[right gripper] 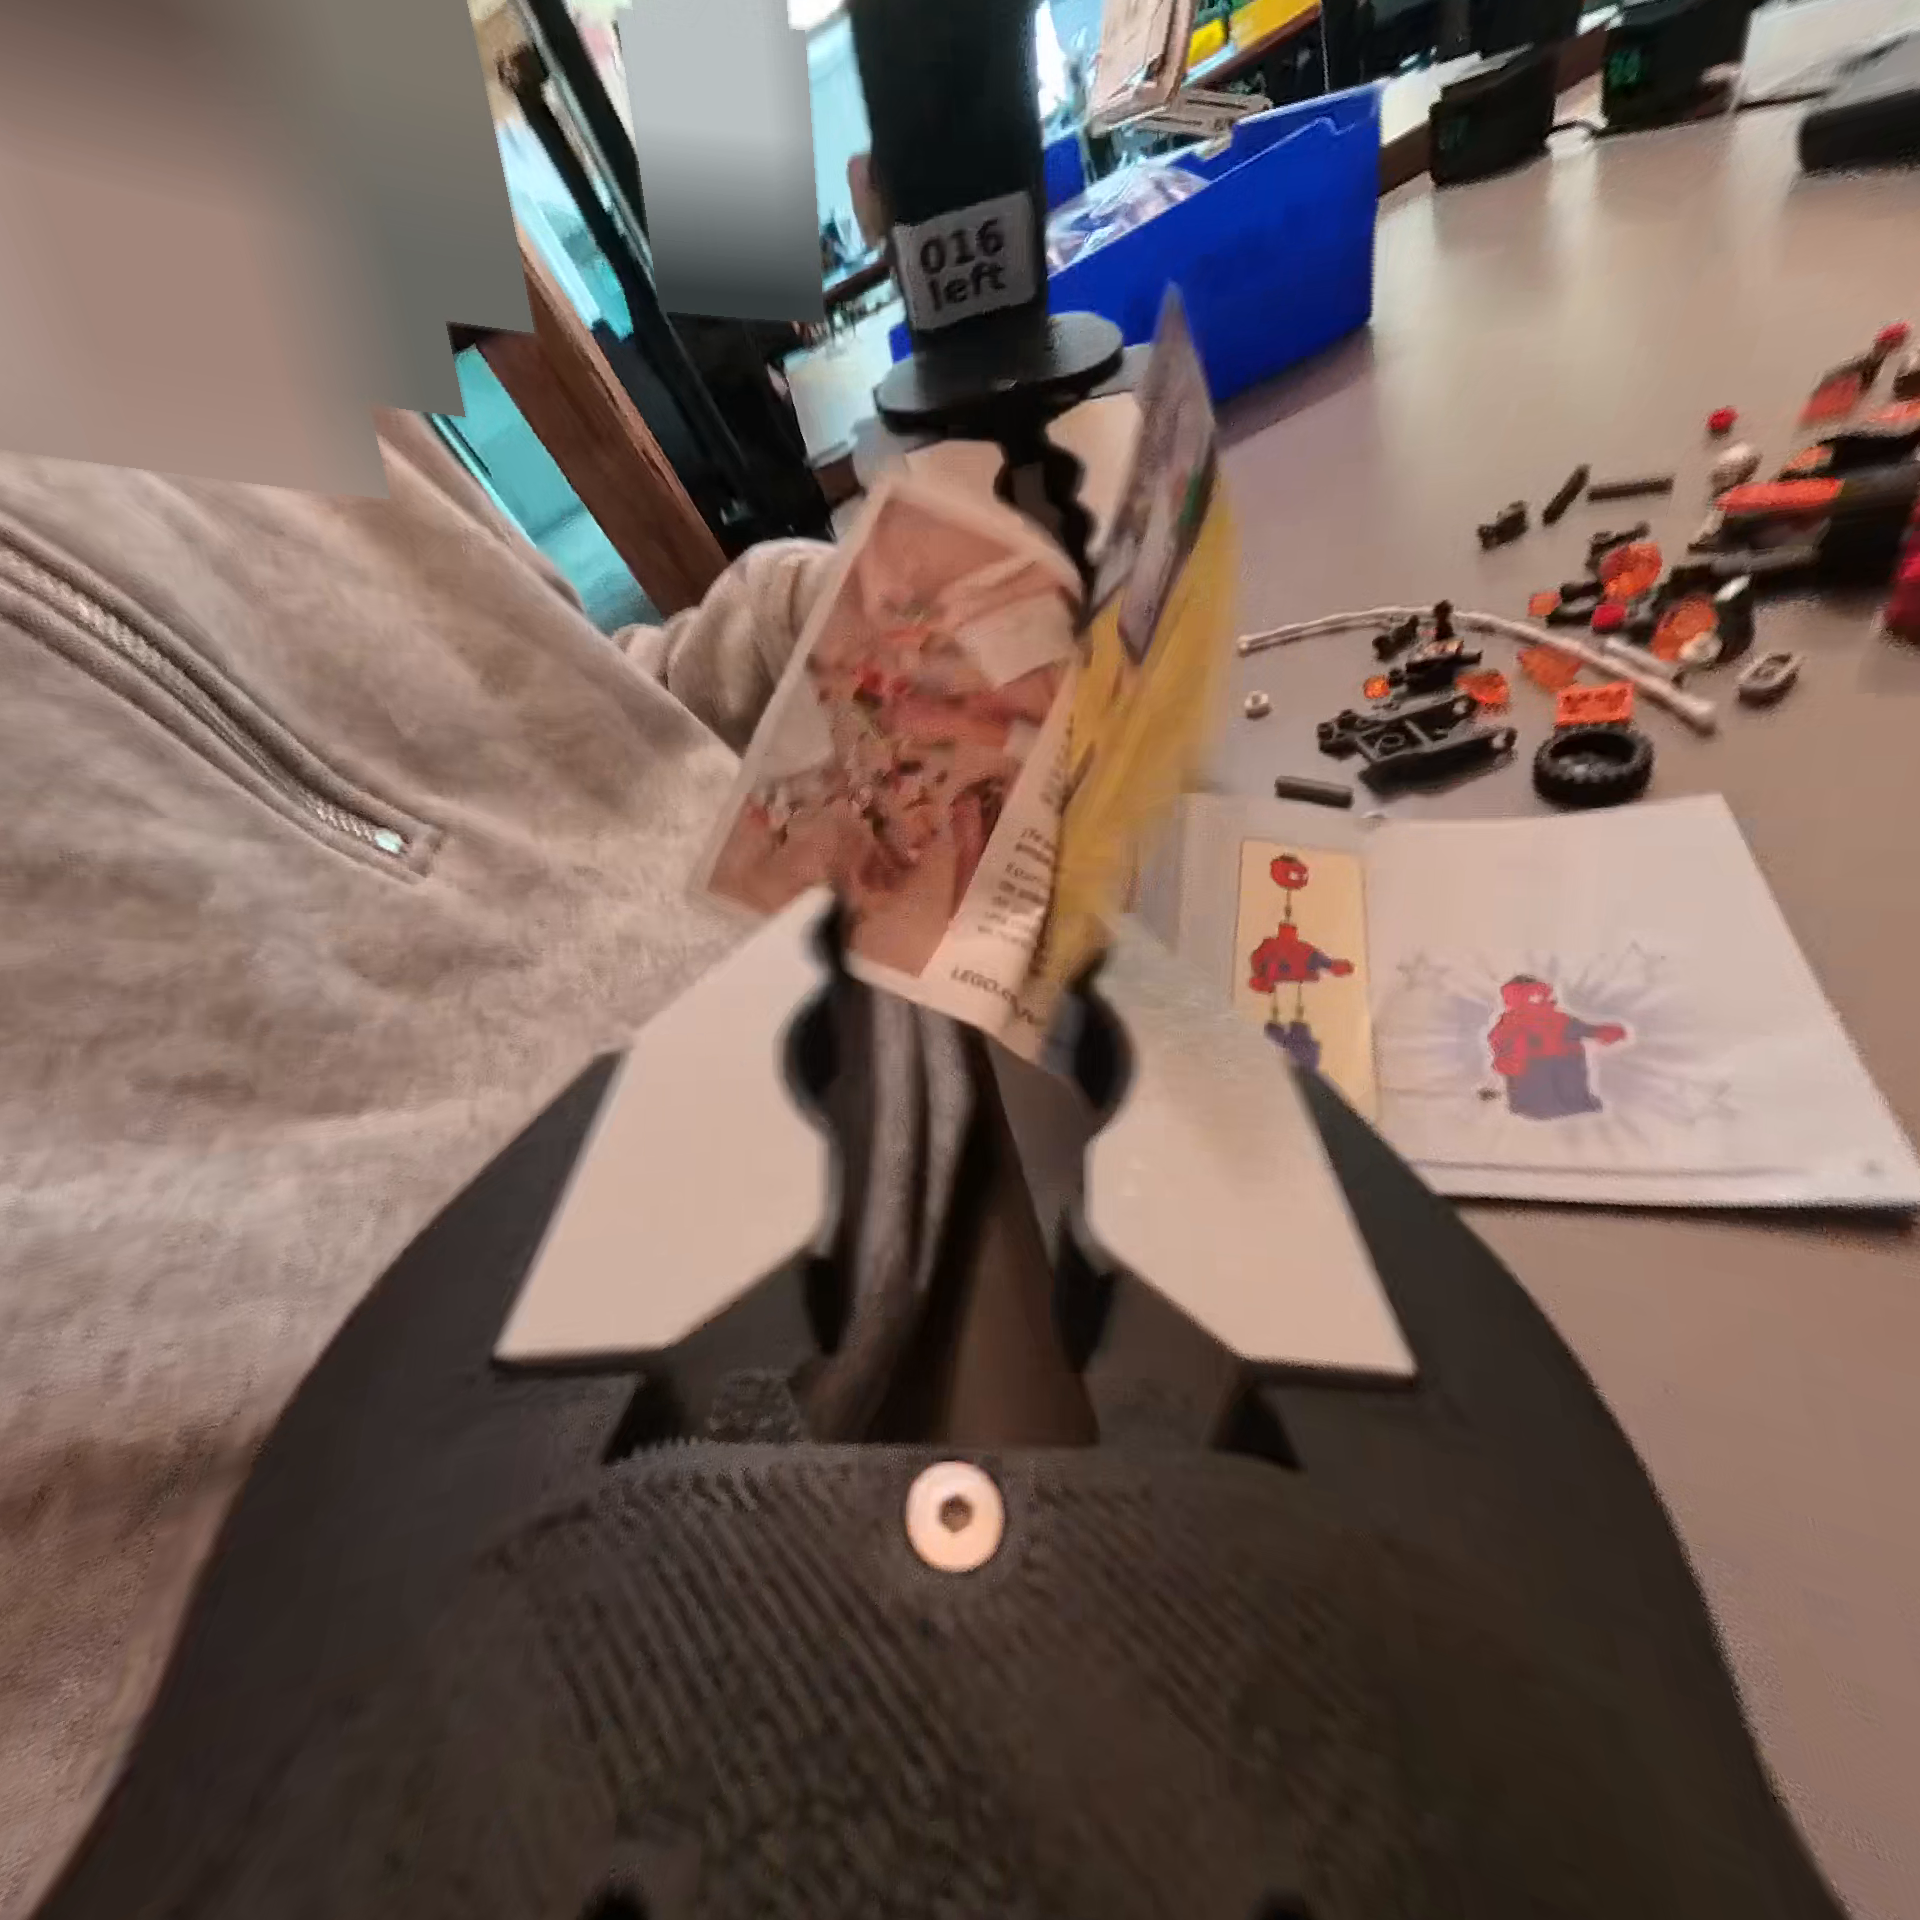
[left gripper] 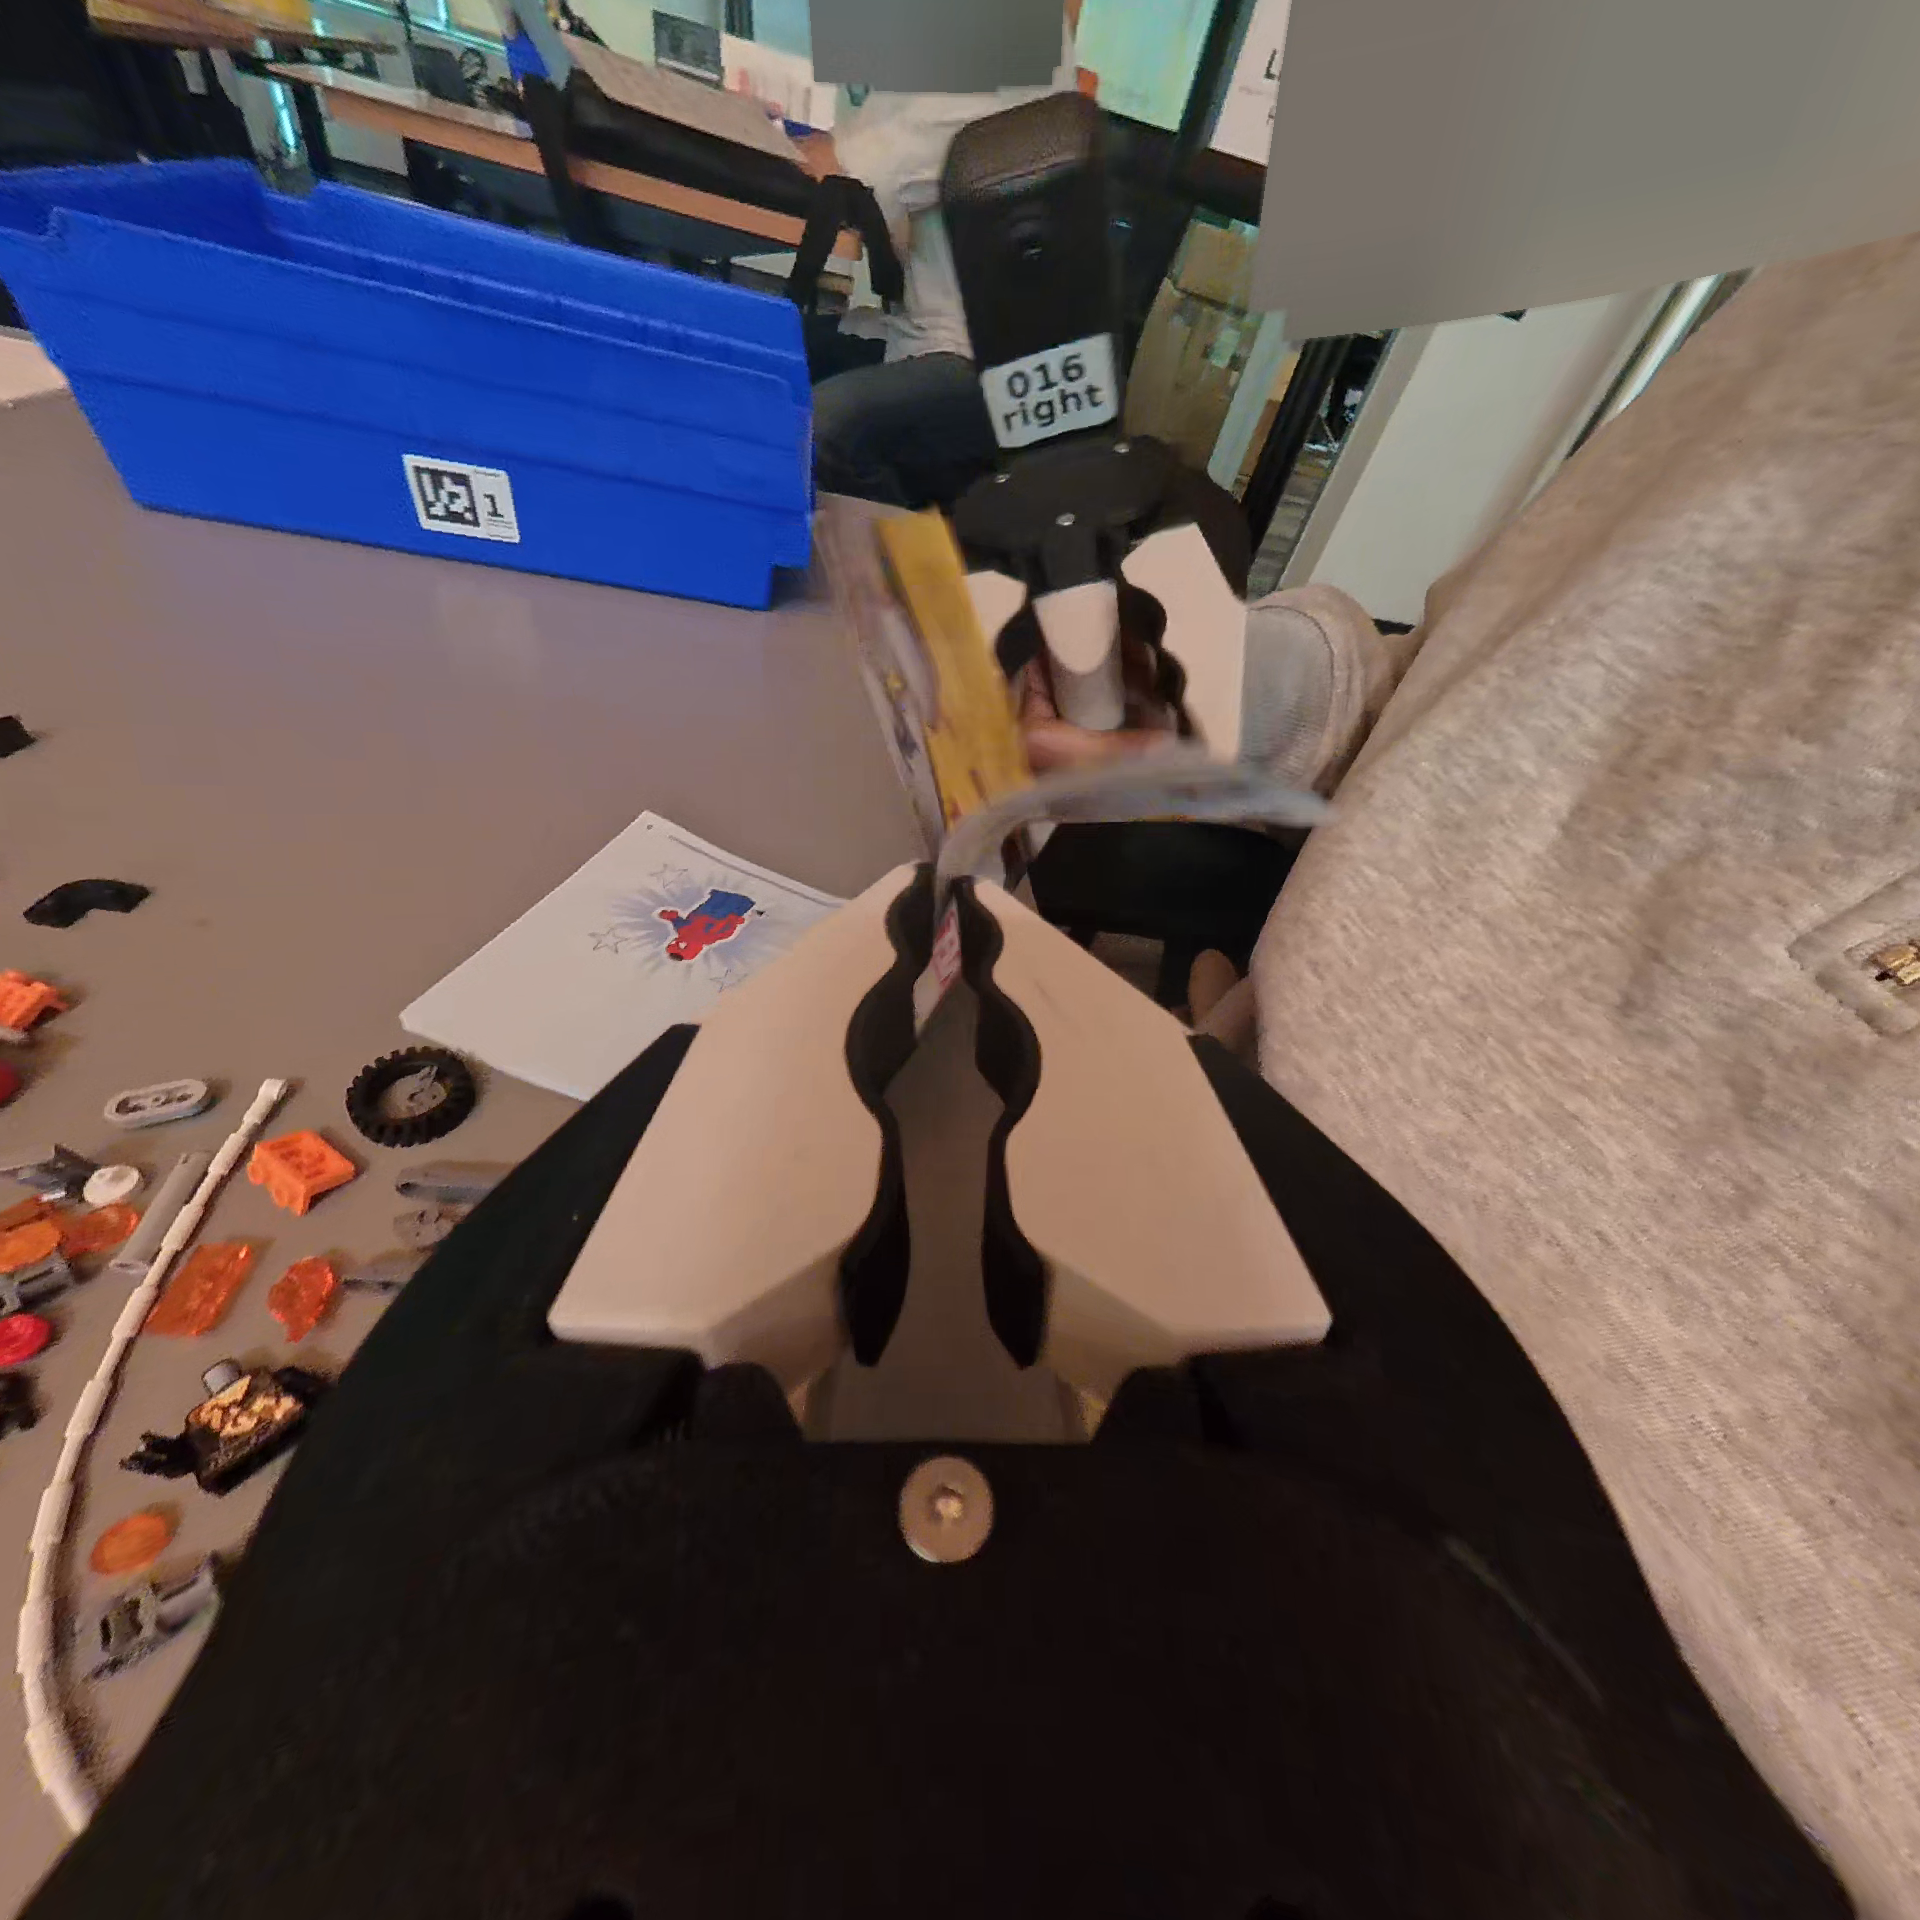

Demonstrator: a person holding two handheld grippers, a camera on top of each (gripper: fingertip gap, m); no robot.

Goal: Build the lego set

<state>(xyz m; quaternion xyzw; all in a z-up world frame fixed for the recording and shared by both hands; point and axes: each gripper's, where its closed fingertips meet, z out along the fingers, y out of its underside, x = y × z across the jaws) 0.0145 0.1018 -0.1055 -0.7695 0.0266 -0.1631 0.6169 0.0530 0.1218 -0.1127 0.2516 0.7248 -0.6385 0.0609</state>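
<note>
The booklet (left gripper: 623,951) is lying on the table (left gripper: 416,707). In the left wrist view, the bin (left gripper: 436,395) is sitting behind it at eleven o'clock, the tire (left gripper: 410,1096) just beside it at seven o'clock, and the loose pieces (left gripper: 197,1247) are spreading farther at eight o'clock. The leaflet (left gripper: 961,675) is hanging above the table's edge at two o'clock, between the left gripper (left gripper: 940,894) and right gripper (left gripper: 1081,665).

Blue bin (left gripper: 436,384), orange pieces (left gripper: 299,1169)
</note>
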